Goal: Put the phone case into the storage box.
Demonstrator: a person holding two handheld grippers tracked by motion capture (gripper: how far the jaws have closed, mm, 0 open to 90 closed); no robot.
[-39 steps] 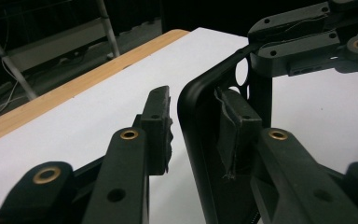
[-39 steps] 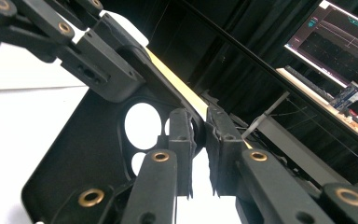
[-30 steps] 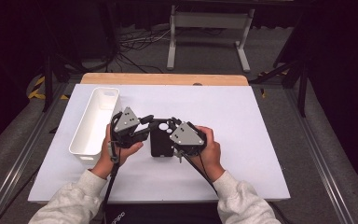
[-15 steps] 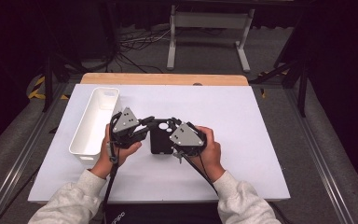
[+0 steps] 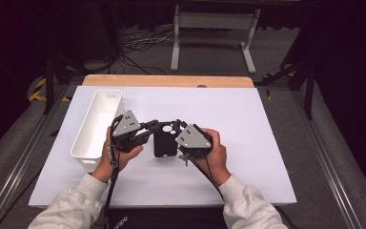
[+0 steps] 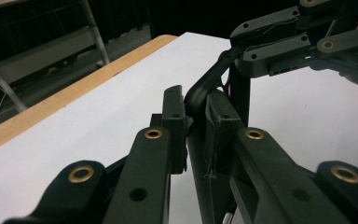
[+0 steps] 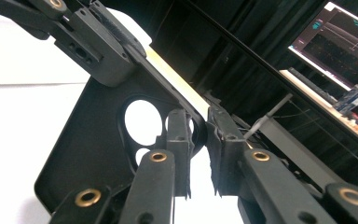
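- You had a black phone case point(image 5: 165, 141) held up between your two claws, just above the white worktop point(image 5: 248, 124), near its middle and a little toward your side.
- The case's long axis ran away from you toward the far wooden edge point(image 5: 167, 81) of the worktop, with the camera cutouts at the far end.
- Your left claw point(image 5: 148, 128) came at the case from its left side, at the far corner. In the left gripper view, its jaws had just closed down narrow, and the pads point(image 6: 173, 122) pressed on the thin rim point(image 6: 200, 91) of the case.
- Your right claw point(image 5: 180, 130) came at it from the right side, also at the far end, close to the cutouts. In the right gripper view, its jaws stood narrow around the case edge point(image 7: 198, 128); I judged them to be holding it, though a slim gap showed beside one pad point(image 7: 177, 140).
- Both hands were about equally near the case, one on each long side, so the case lay between the claws rather than ahead of either.
- A white bin point(image 5: 97, 129) lay just left of your left hand point(image 5: 119, 152), long side parallel to the case, and looked empty.
- Any coming move likely turned on that pinch across the short width at the far end: pulling the hands apart would strain the rim.
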